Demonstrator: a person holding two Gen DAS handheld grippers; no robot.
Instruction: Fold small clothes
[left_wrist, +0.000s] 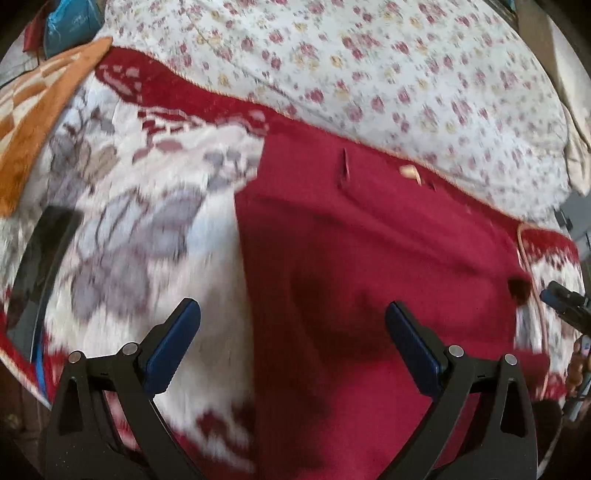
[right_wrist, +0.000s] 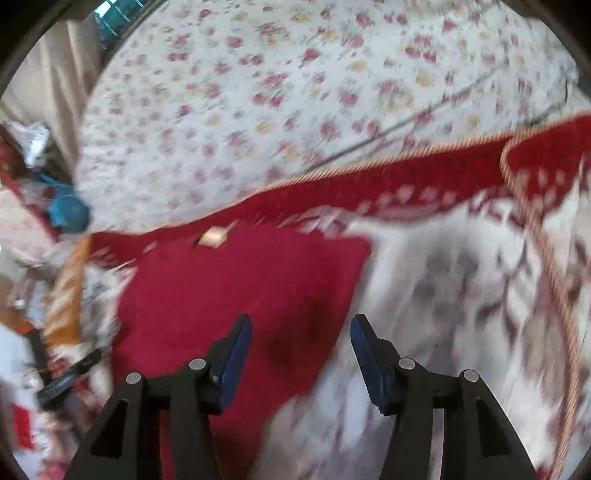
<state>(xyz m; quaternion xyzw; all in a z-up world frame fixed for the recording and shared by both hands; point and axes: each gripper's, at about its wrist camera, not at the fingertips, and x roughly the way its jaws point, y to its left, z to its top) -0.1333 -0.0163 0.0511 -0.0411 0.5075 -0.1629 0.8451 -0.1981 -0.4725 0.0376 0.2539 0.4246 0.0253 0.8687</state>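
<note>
A dark red garment (left_wrist: 369, 240) lies flat on a red-and-white patterned blanket (left_wrist: 147, 221), with a pale label (left_wrist: 408, 171) near its far edge. My left gripper (left_wrist: 291, 308) hovers open over the garment's left edge, and nothing sits between its blue pads. In the right wrist view the same garment (right_wrist: 240, 288) and its label (right_wrist: 213, 236) lie left of centre. My right gripper (right_wrist: 301, 319) stands open above the garment's right edge and holds nothing. A blue-tipped finger of the right gripper (left_wrist: 561, 299) shows at the left view's right rim.
A white sheet with pink flowers (left_wrist: 369, 74) covers the bed beyond the blanket. An orange checked cloth (left_wrist: 33, 122) and a blue bag (left_wrist: 70, 26) lie at the far left. A dark flat object (left_wrist: 37, 266) rests on the blanket's left side. Clutter (right_wrist: 33, 221) fills the right view's left edge.
</note>
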